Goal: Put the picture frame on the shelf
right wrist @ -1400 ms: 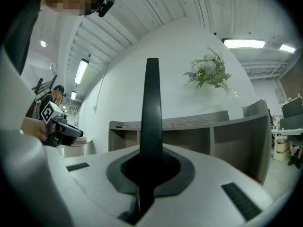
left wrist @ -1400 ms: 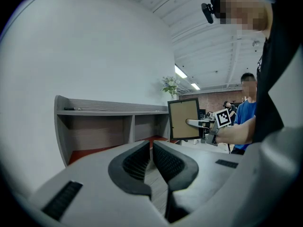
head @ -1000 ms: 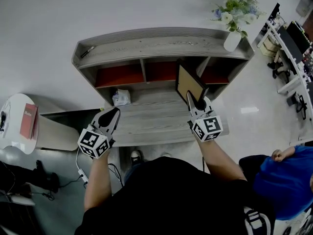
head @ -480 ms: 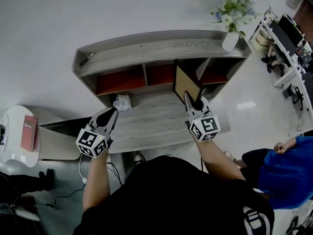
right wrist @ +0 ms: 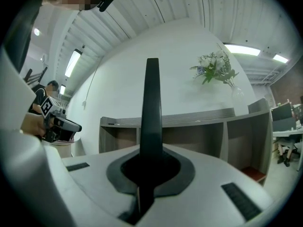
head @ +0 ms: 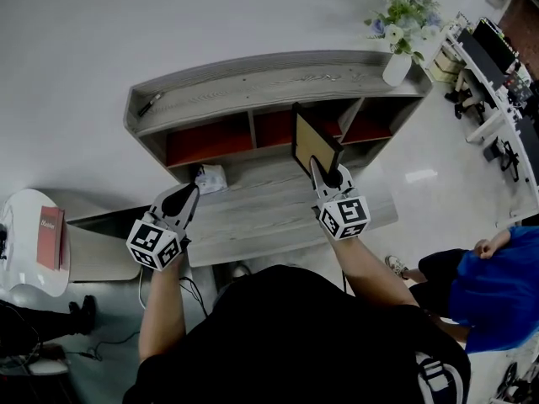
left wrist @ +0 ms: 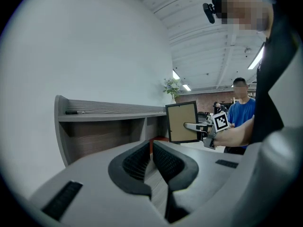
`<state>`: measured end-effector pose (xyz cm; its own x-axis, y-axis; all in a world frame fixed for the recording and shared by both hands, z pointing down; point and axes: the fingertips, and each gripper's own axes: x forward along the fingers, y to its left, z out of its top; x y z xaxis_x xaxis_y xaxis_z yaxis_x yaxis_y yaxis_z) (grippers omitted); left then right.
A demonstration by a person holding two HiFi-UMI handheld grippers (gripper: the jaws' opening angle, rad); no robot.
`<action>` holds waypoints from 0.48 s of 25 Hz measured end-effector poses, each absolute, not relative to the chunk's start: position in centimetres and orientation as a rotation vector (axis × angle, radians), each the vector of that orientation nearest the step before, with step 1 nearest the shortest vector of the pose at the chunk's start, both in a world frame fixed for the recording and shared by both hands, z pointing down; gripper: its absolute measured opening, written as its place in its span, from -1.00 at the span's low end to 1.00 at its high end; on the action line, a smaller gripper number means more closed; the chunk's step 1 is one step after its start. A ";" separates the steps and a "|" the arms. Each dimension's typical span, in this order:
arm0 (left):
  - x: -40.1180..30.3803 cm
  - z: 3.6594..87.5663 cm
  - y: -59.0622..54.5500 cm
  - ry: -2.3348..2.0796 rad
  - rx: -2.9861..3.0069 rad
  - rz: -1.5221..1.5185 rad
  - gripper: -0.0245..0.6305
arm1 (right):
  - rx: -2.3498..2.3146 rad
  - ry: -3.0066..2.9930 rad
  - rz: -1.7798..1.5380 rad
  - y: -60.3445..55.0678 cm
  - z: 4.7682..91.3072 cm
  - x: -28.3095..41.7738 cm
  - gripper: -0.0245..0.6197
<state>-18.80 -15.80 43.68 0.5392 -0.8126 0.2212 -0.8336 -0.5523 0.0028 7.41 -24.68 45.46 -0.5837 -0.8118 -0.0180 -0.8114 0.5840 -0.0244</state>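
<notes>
My right gripper [head: 318, 168] has its fingers clamped on one edge of the picture frame [head: 313, 144], which stands upright with its black border and tan panel facing partly toward my left. In the right gripper view it shows edge-on as a dark bar rising from between the fingers. The frame hangs over the back of the counter [head: 269, 217], just before the red-lined middle openings of the shelf [head: 253, 78]; it sits in none of them, and I cannot tell whether it touches the divider behind it. My left gripper [head: 190, 192] hovers over the counter's front left corner, its fingers drawn together with only a sliver between them and nothing in it. A vase of flowers [head: 397, 64] stands at the right end of the shelf top, a dark pen [head: 152, 102] lies at the left end, and a small crumpled white thing [head: 210, 178] lies on the counter near the left opening.
</notes>
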 end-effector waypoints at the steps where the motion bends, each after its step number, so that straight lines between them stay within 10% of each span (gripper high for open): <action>1: -19.0 43.7 -15.8 -1.427 2.659 0.297 -0.81 | -1.423 2.775 -0.028 -24.8 45.8 7.2 -0.86; 12: -21.2 44.2 -16.0 -1.445 2.633 0.304 -0.81 | -1.452 2.812 -0.091 -26.0 49.1 5.4 -0.86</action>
<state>-21.19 -15.96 44.24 0.5234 -0.8195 0.2335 -0.8441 -0.5360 0.0111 5.35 -26.05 49.06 -0.5793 -0.8137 0.0478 -0.8151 0.5779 -0.0402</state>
